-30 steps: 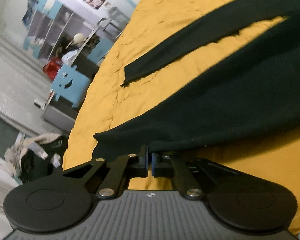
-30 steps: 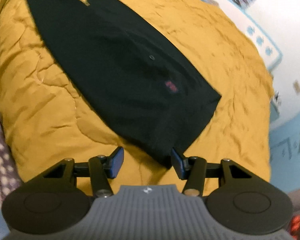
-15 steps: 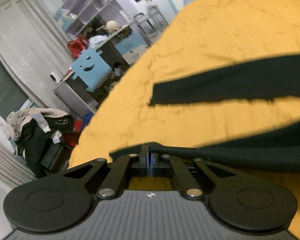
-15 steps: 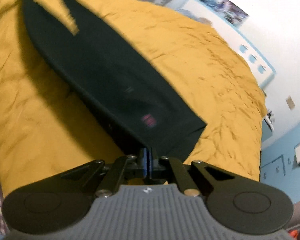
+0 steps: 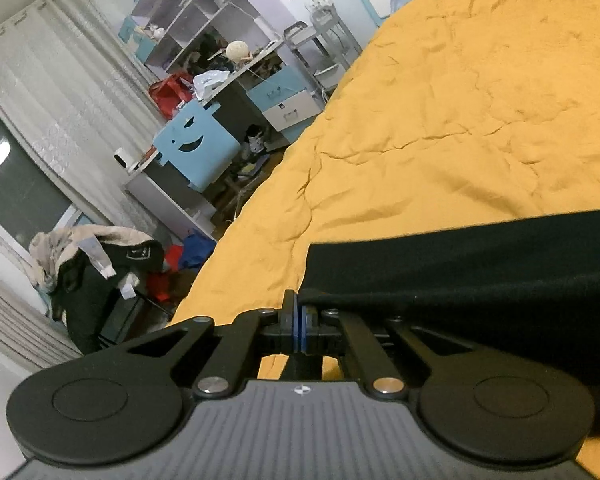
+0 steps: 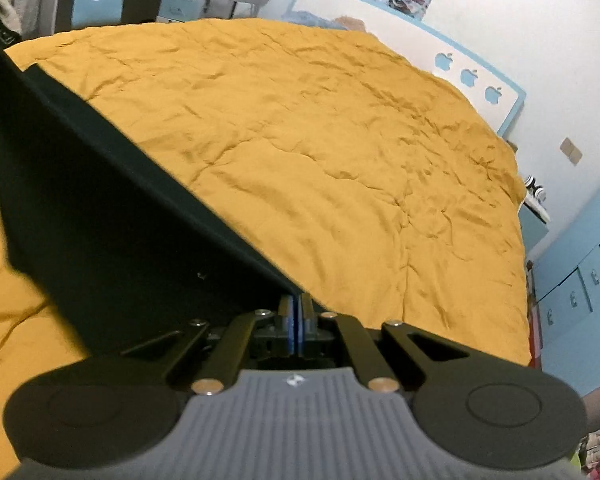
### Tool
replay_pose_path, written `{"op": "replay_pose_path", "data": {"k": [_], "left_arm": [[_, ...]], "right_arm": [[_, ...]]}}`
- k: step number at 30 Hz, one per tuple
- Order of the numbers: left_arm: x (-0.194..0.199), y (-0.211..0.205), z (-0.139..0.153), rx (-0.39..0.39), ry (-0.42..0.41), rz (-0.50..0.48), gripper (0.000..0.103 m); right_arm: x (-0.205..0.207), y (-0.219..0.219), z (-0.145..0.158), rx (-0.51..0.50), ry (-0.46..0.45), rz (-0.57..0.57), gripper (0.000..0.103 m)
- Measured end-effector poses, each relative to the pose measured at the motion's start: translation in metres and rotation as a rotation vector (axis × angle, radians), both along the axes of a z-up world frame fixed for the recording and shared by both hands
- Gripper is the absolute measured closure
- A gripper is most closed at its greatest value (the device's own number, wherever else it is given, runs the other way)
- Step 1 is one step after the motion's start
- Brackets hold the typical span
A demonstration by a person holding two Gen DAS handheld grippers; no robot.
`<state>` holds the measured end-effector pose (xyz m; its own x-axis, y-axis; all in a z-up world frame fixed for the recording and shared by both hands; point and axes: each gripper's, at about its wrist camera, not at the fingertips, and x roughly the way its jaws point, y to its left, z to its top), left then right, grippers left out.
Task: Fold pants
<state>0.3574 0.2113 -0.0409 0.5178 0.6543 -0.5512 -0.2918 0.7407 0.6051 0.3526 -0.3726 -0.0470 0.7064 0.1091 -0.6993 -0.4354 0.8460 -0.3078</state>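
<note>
My left hand-held gripper (image 5: 300, 314) is pinched tight on a hem corner of the black pants (image 5: 480, 272), and my right hand-held gripper (image 6: 296, 312) is clamped on another corner, the cloth lifted off the bed. Beyond lies the yellow bedspread (image 6: 340, 152). Each hold is only a thin edge, so I judge a tug could slip it free or skew the fold.

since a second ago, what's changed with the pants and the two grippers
The right gripper closed its fingers on the waist corner of the black pants, which it only straddled before. Both grippers then lifted that side and carried it over toward the other leg. The left gripper stayed clamped on its hem; the yellow bedspread stayed put.
</note>
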Motion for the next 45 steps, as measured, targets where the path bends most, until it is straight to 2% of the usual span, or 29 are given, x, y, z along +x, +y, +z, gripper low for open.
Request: {"op": "replay_pose_path", "data": {"k": [3, 7, 12, 19, 24, 33, 35, 36, 37, 38, 39, 40, 42, 45], "left_arm": [[0.028, -0.005, -0.014, 0.020, 0.026, 0.001, 0.102], [0.059, -0.012, -0.042, 0.059, 0.076, -0.015, 0.102], [0.088, -0.017, -0.079, 0.111, 0.148, -0.033, 0.102], [0.109, -0.021, -0.108, 0.127, 0.185, -0.047, 0.102], [0.117, -0.023, -0.108, 0.126, 0.154, -0.039, 0.102], [0.130, -0.022, -0.120, 0.112, 0.174, -0.035, 0.101], [0.131, -0.021, -0.121, 0.104, 0.159, -0.035, 0.089], [0.131, -0.020, -0.121, 0.088, 0.155, -0.031, 0.087], [0.129, -0.018, -0.119, 0.071, 0.144, -0.028, 0.078], [0.128, -0.017, -0.116, 0.060, 0.132, -0.021, 0.066], [0.125, -0.015, -0.111, 0.051, 0.106, -0.012, 0.062], [0.120, -0.014, -0.104, 0.031, 0.071, -0.013, 0.057], [0.111, -0.010, -0.085, -0.037, 0.016, -0.027, 0.051], [0.089, -0.009, -0.054, -0.149, -0.075, -0.016, 0.051]], "right_arm": [[0.037, 0.002, -0.016, -0.007, 0.025, -0.015, 0.103], [0.076, -0.001, -0.045, -0.004, 0.103, -0.037, 0.103], [0.107, 0.000, -0.078, 0.009, 0.181, -0.056, 0.103], [0.121, 0.001, -0.098, 0.018, 0.230, -0.075, 0.103], [0.130, 0.001, -0.104, 0.029, 0.262, -0.112, 0.103], [0.134, 0.001, -0.107, 0.048, 0.276, -0.153, 0.103], [0.134, 0.001, -0.109, 0.053, 0.272, -0.161, 0.103], [0.133, 0.001, -0.110, 0.059, 0.266, -0.166, 0.103], [0.133, 0.000, -0.109, 0.067, 0.262, -0.171, 0.103], [0.132, -0.002, -0.108, 0.084, 0.254, -0.174, 0.096], [0.129, -0.004, -0.105, 0.100, 0.243, -0.182, 0.087], [0.126, -0.006, -0.102, 0.103, 0.231, -0.196, 0.068], [0.117, -0.013, -0.092, 0.115, 0.204, -0.215, 0.065], [0.098, -0.037, -0.076, 0.207, 0.200, -0.274, 0.064]]}}
